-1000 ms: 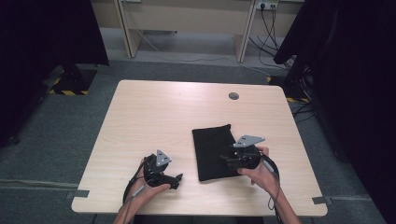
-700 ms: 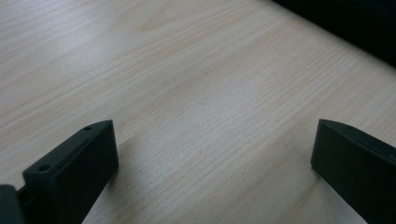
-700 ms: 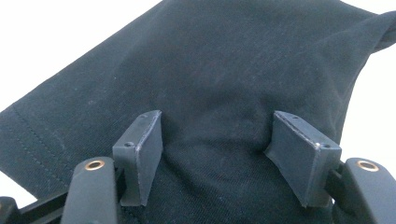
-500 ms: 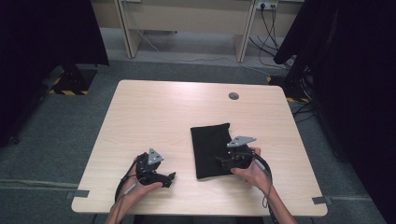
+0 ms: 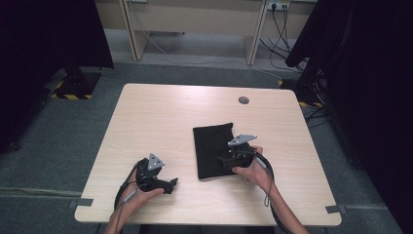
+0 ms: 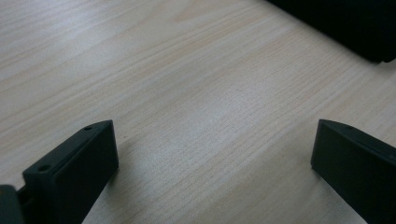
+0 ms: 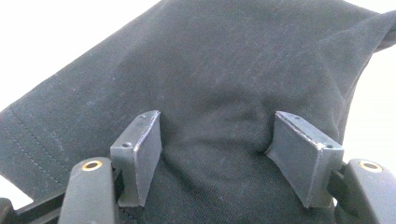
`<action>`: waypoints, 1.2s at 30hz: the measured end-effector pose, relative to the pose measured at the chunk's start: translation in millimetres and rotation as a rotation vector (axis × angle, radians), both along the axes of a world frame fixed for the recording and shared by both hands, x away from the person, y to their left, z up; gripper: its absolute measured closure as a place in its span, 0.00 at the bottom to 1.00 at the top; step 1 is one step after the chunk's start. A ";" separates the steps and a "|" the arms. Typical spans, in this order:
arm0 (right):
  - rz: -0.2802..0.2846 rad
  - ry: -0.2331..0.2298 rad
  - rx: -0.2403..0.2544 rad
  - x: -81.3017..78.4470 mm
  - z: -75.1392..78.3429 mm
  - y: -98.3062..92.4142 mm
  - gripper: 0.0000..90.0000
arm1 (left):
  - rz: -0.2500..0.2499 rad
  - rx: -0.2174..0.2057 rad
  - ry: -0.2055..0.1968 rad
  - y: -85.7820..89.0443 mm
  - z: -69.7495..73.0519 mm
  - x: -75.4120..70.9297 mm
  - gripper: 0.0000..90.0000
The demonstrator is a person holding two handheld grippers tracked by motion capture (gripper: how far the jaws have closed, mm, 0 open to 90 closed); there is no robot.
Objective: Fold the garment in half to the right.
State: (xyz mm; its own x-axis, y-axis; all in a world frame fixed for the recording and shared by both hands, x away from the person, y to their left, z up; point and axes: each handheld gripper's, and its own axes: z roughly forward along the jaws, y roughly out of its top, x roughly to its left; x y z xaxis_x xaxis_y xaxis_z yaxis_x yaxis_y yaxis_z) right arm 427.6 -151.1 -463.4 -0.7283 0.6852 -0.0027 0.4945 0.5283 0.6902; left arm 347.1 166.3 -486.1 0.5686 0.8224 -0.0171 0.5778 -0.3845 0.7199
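Pale worktop (image 5: 160,122), my right claw (image 7: 215,154) has just been opening, pads astride the folded black cloth (image 7: 224,70), gripping nothing; closing shallow risks snagging one layer.

The pale wooden bench (image 5: 160,122) has a round grey cable port (image 5: 243,100) near its far edge and strips of grey tape (image 5: 84,202) at its near corners. It stands on grey carpet (image 5: 58,141), with black curtains (image 5: 44,34) at both sides. Behind it cables (image 5: 280,22) hang from a wall socket (image 5: 275,6), and yellow-black hazard tape (image 5: 73,96) marks the floor at far left.
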 end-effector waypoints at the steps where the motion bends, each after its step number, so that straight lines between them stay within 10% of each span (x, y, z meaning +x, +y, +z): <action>1: 0.000 -0.001 -0.001 1.1 0.0 1.7 0.38 | 0.001 0.000 -0.001 0.1 -0.1 0.1 0.00; 24: -0.073 -0.004 0.019 13.7 -1.6 29.4 0.34 | 0.014 -0.001 -0.001 0.3 -0.1 0.3 0.00; 36: -0.043 0.009 0.073 7.4 14.4 11.0 0.27 | 0.018 -0.001 -0.001 0.3 -0.1 0.3 0.00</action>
State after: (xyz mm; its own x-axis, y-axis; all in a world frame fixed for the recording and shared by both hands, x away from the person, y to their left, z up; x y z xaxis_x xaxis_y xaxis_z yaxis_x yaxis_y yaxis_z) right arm 435.0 -140.1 -449.0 -0.6977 0.7142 0.0547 0.5219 0.4546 0.7218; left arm 347.4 166.6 -486.2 0.5540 0.8323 -0.0177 0.5840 -0.3734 0.7208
